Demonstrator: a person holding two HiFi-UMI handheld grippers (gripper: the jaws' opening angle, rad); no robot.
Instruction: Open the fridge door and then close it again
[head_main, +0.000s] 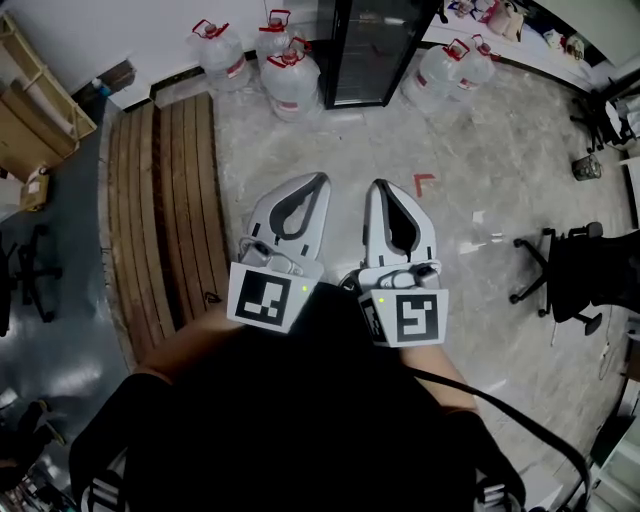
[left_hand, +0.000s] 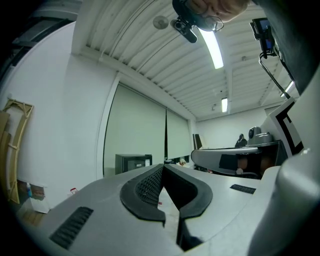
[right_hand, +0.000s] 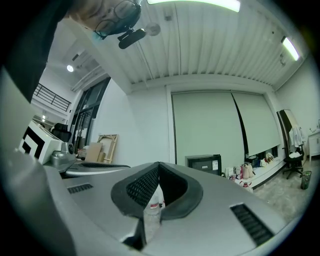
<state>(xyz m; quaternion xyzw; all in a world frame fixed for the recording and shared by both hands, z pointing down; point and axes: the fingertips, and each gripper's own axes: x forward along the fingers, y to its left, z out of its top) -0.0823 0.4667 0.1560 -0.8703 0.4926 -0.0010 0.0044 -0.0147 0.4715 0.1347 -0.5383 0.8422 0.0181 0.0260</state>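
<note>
Left gripper (head_main: 318, 182) and right gripper (head_main: 380, 188) held level, side by side. Both jaw pairs pressed together, nothing between. Fridge (head_main: 368, 50) far ahead, door closed.

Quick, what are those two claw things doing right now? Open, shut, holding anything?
Left gripper: closed, tips together, holding nothing.
Right gripper: closed, tips together, holding nothing.

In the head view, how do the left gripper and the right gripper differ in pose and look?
The white left gripper leans toward its neighbour; the white right gripper points nearly straight ahead. The left marker cube shows a different black pattern from the right marker cube. Both are shut, empty, and face the black fridge.
</note>
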